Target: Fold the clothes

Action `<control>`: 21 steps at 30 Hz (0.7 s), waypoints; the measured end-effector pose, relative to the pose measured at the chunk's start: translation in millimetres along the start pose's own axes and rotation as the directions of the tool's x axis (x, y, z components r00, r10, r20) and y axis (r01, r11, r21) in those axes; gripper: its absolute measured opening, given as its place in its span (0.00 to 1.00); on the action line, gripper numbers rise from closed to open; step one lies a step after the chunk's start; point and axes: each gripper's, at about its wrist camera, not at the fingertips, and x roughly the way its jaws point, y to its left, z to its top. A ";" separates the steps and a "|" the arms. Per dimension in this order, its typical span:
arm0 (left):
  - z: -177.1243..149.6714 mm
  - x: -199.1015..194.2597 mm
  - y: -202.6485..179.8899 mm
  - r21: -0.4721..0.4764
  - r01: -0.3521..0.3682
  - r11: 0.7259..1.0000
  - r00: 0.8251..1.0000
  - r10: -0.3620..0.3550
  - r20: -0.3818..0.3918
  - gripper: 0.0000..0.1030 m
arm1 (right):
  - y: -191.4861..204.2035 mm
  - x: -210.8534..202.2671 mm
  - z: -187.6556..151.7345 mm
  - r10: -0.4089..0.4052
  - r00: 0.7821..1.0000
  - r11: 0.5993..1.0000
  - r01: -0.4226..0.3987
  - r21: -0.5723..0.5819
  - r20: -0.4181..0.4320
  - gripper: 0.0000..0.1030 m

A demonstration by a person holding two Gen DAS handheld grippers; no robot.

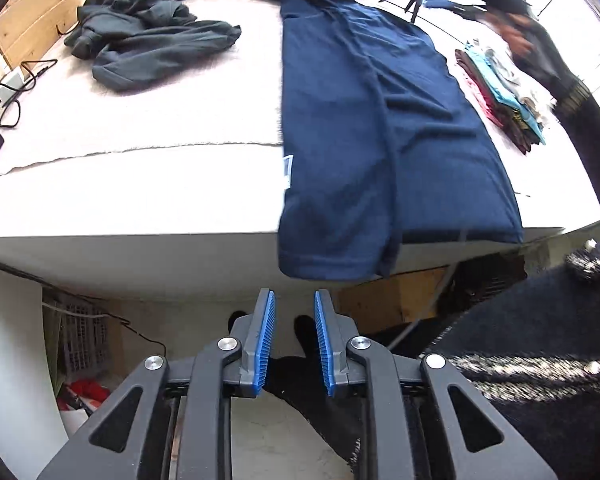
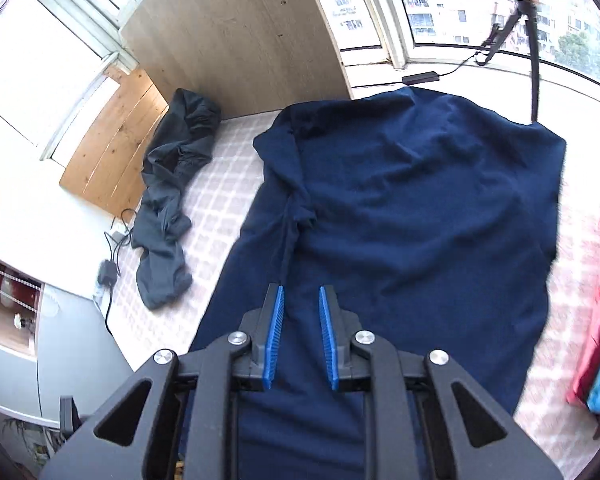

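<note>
Both tools empty; left tool (image 1: 294, 344) has its pads apart, hanging below and in front of the near edge of the tabletop (image 1: 140, 184), nothing between them; right tool (image 2: 301, 338) also parted, hovering over the near-middle of the navy shirt (image 2: 420, 220), not touching cloth as far as I can tell.

Shirt lies lengthwise on the tabletop, collar end far, hem end near; from the left wrist view the hem (image 1: 332, 268) drapes over the near edge; sides look already turned in, one long ridge running down the middle, white label at the left edge.

My read: the step in hand is the crosswise fold, hem up toward the collar. To do it well:
- left tool takes the hanging hem at its left corner, right tool the right corner; bite all layers, not just the top flap
- lift both together, keep the hem taut and level, else the ridge skews
- carry far, lay down square on the shoulders, then release

Watch: grey garment (image 1: 148, 40) heaped far left, folded stack (image 1: 500, 96) on the right; both apart from the shirt; keep the fold inside its own lane; cable (image 1: 4, 100) at far left is no concern.
</note>
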 end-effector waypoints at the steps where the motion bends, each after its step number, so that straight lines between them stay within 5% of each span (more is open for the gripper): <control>1: 3.3 6.3 1.6 0.001 0.010 1.000 1.000 -0.010 -0.002 0.22 | -6.5 -14.0 -19.0 -0.027 1.000 1.000 0.028 -0.006 0.004 0.24; 8: 12.9 42.7 6.8 0.014 0.020 1.000 0.998 -0.020 -0.053 0.30 | -50.5 -39.7 -155.2 -0.273 0.957 0.962 0.272 -0.026 -0.102 0.25; 13: 12.8 44.8 8.6 -0.020 0.062 0.998 0.997 -0.063 -0.042 0.30 | -97.8 -40.8 -219.4 -0.244 0.951 0.958 0.267 0.104 -0.191 0.25; 18: 12.4 44.2 9.8 -0.038 0.096 0.995 0.994 -0.098 -0.042 0.29 | -88.9 -38.0 -255.3 -0.239 0.943 0.963 0.261 0.068 -0.231 0.25; 21: 10.9 43.2 12.1 -0.056 0.102 0.993 0.993 -0.105 -0.046 0.11 | -79.9 -35.8 -272.0 -0.251 0.934 0.964 0.265 0.022 -0.255 0.33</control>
